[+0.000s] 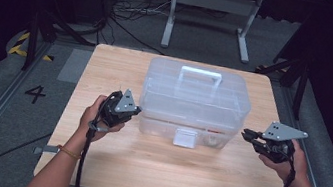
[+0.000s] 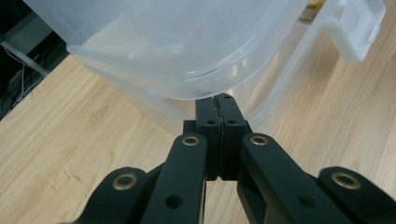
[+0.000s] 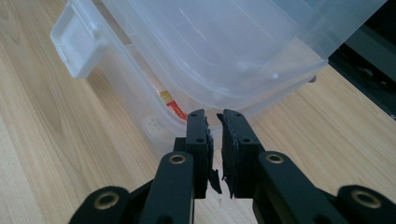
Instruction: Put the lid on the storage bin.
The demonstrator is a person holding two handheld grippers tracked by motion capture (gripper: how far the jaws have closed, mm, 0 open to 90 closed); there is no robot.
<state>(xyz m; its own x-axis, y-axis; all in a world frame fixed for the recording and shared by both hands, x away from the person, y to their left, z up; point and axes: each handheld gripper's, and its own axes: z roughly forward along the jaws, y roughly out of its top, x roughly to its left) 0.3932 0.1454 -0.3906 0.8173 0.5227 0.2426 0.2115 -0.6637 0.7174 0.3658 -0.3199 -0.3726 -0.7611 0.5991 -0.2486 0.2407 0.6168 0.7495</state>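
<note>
Flanking the clear plastic storage box [image 1: 195, 103] from both short ends, the two grippers sit level with the seam where its lid meets the tub. The box stands a little beyond the middle of the table [image 1: 152, 167], its long axis running from 9 o'clock to 3 o'clock in the high view, its white handle [image 1: 201, 74] on top and its front latch [image 1: 184, 138] facing 6 o'clock toward the person.

The left gripper [image 1: 137, 111] is at the box's 9 o'clock end. In the left gripper view its fingers [image 2: 208, 126] are clenched flat together with nothing between them, and their tips sit just under the overhanging lid rim [image 2: 187, 91], at the near corner; whether they touch it I cannot tell.

The right gripper [image 1: 245, 134] is at the 3 o'clock end. Its fingers [image 3: 196, 128] are almost closed, a thin slit left between them, holding nothing, and they point at the lower rim of the box's near corner, close to it. A red and yellow item [image 3: 172, 105] shows dimly through the tub wall at about 11 o'clock from those tips.

Both hands look about equally near. The box lies straight ahead of each pair of fingers, so any lift or lid release probably depends on catching that rim from below on both ends together.
</note>
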